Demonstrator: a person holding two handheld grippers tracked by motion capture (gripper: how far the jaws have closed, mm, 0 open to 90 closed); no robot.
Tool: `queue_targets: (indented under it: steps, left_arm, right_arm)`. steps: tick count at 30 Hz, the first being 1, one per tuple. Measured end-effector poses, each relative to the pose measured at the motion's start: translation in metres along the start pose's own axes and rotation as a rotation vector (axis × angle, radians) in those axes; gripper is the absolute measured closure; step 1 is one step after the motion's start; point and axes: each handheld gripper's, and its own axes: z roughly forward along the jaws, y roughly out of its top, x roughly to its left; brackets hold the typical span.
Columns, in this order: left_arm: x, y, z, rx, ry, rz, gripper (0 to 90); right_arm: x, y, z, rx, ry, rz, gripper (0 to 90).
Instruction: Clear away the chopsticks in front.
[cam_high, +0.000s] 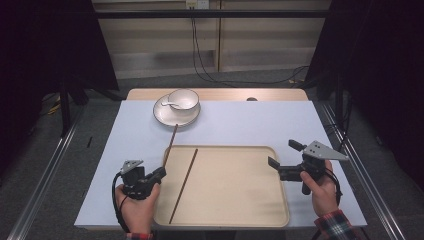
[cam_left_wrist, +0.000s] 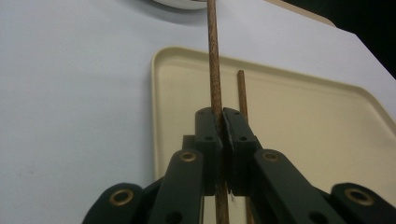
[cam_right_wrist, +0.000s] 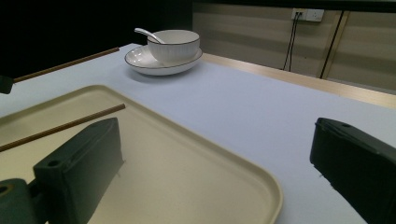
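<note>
A white table (cam_high: 240, 125) is shown on grey flooring before a panelled wall. One beige tray (cam_high: 235, 200) serves as landmark. Two chopsticks are counted: one chopstick in the tray (cam_high: 183, 185), one held chopstick (cam_high: 171, 142) pinched over the tray's left rim by the left gripper (cam_left_wrist: 222, 122). The right gripper (cam_high: 281, 159) is spread at the tray's right edge. Beyond the tray, one bowl (cam_high: 183, 99), one spoon (cam_high: 170, 104) and one plate (cam_high: 162, 116) are counted.

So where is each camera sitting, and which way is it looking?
High view: above the person's side, facing forward and down on the table; both hands, left tool and right tool show.
Left gripper view: on the left tool, looking along its shut jaws holding a chopstick.
Right gripper view: on the right tool, jaws open, facing the bowl.
Shared: tray and second chopstick.
</note>
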Motion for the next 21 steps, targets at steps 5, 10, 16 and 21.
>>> queue_targets:
  steps: [5,10,16,21]
  left_arm:
    - [-0.004,-0.006,0.0,0.018,-0.013,0.002,85.6]
    - [-0.005,-0.012,-0.002,0.038,-0.033,-0.006,85.6]
    - [-0.008,-0.014,-0.004,0.056,-0.038,0.004,85.6]
    - [-0.008,-0.016,-0.007,0.062,-0.044,0.005,85.6]
  right_arm:
    - [0.0,0.0,0.001,0.001,0.0,-0.003,1.8]
    - [0.0,0.0,0.001,0.002,0.001,-0.002,1.7]
    - [0.002,0.0,0.002,0.004,0.012,-0.007,1.8]
    - [0.001,-0.001,0.002,0.01,0.011,-0.015,1.8]
